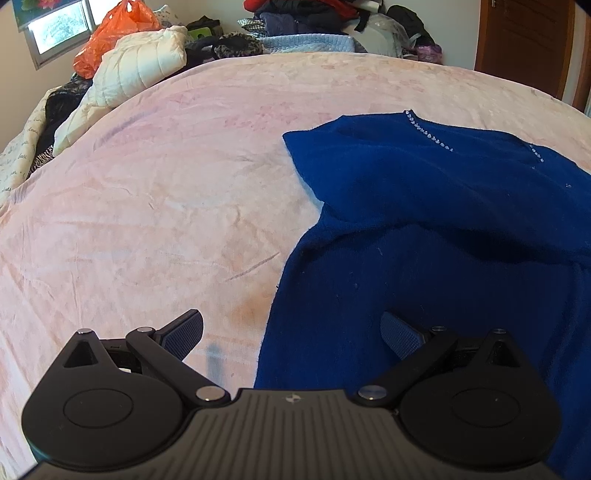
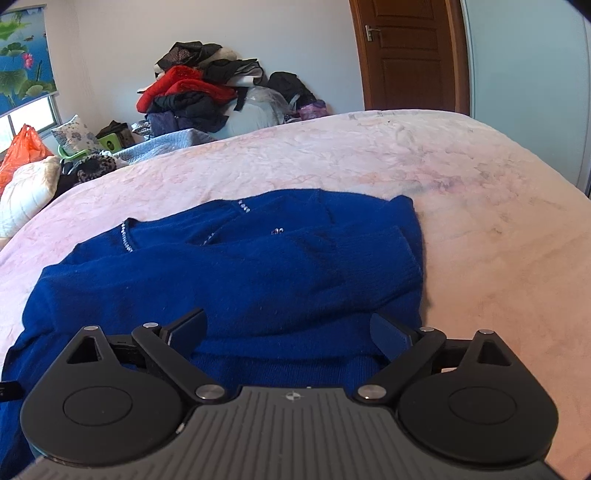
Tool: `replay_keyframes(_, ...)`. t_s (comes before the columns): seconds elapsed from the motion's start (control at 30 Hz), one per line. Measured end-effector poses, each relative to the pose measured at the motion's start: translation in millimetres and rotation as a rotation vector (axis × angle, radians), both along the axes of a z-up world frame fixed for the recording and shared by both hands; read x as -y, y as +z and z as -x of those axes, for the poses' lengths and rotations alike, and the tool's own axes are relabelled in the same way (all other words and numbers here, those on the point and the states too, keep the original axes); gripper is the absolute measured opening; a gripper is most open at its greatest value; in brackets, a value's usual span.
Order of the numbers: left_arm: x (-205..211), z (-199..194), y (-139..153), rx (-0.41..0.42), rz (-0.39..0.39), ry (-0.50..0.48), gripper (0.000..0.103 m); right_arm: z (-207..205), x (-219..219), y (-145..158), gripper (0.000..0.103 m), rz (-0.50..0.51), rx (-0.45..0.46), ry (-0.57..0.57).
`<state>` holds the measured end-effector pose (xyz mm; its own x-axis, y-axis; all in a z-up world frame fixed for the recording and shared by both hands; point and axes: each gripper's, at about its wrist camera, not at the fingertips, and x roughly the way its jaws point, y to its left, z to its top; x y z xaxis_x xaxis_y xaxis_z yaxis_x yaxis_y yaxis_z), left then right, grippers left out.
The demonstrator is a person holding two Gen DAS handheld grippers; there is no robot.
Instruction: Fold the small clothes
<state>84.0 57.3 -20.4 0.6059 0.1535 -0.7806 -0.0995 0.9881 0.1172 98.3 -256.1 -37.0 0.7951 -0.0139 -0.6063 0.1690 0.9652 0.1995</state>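
Observation:
A dark blue knit sweater (image 1: 424, 221) with small rhinestones at the neckline lies on the pink bed (image 1: 147, 203), its sleeves folded in over its body. My left gripper (image 1: 291, 332) is open and empty, just above the sweater's left bottom edge; one finger is over the bedspread, the other over the fabric. In the right wrist view the sweater (image 2: 240, 273) fills the middle. My right gripper (image 2: 288, 332) is open and empty, hovering over the lower right part of the sweater near its bottom hem.
A white quilted jacket (image 1: 140, 70) and an orange plastic bag (image 1: 114, 33) lie at the bed's far left. A heap of clothes (image 2: 199, 96) stands beyond the far edge. A wooden door (image 2: 406, 55) is at the back right. The pink bedspread (image 2: 498, 240) extends right of the sweater.

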Motion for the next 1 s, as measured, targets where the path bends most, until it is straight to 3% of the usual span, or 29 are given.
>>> replay_keyframes(0.3, 1.4, 15.6, -1.1, -0.003, -0.007, -0.021, 0.103, 29.6, 3.0, 3.8, 0.098, -0.085, -0.028, 0.065)
replay_keyframes(0.77, 5.2, 40.3, -3.5, -0.013, 0.007, -0.052, 0.103, 89.5, -12.9, 11.4, 0.098, -0.063, -0.037, 0.169)
replay_keyframes(0.9, 7.9, 47.0, -4.5, -0.014, -0.013, -0.059, 0.103, 109.6, -5.1, 9.1, 0.098, -0.133, 0.034, 0.146)
replay_keyframes(1.0, 8.7, 53.4, -4.7, -0.008, -0.02, -0.07, 0.103, 117.6, 0.1, 4.3, 0.098, -0.198, 0.039, 0.131)
